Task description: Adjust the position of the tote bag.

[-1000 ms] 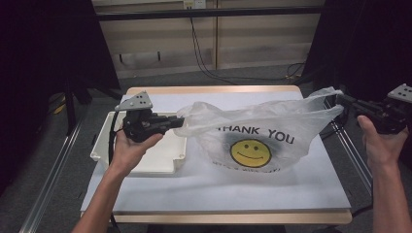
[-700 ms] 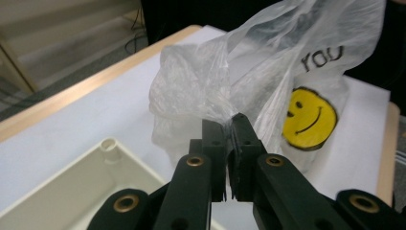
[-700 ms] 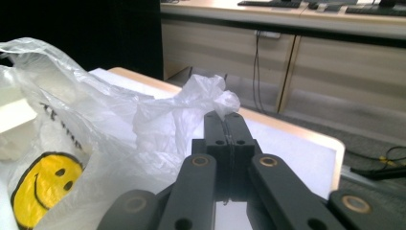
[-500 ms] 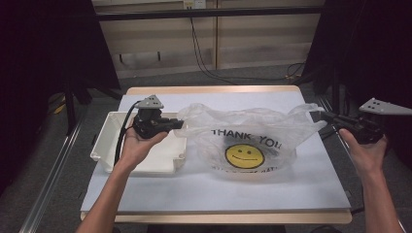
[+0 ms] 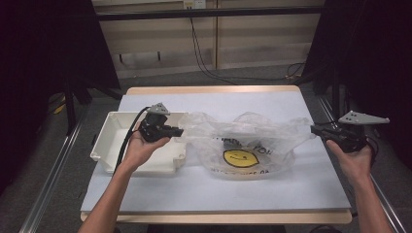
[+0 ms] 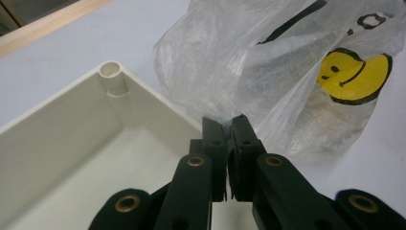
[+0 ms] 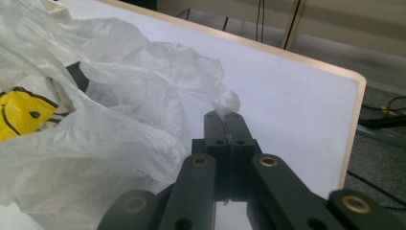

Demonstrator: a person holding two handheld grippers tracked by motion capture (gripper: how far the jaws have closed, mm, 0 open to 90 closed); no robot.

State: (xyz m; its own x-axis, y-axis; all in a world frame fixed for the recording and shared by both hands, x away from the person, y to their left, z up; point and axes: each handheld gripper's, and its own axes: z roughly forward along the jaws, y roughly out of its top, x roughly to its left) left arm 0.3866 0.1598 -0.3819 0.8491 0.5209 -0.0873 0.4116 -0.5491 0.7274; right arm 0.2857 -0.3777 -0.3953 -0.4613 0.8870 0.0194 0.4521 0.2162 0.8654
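Currently: plastic bag, frame centre, contents unclear, stretched between left tongs and right tongs, both clamped on it. White tub empty, centre-left. Surface bare along lower frame.

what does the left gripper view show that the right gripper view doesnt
Left gripper view: the inside of the white tray with its round corner post, and the left gripper shut on one bunched end of the plastic bag. Right gripper view: the table's wooden edge, floor cables beyond it, and the right gripper shut on the bag's other end. Both: the bag's yellow smiley.
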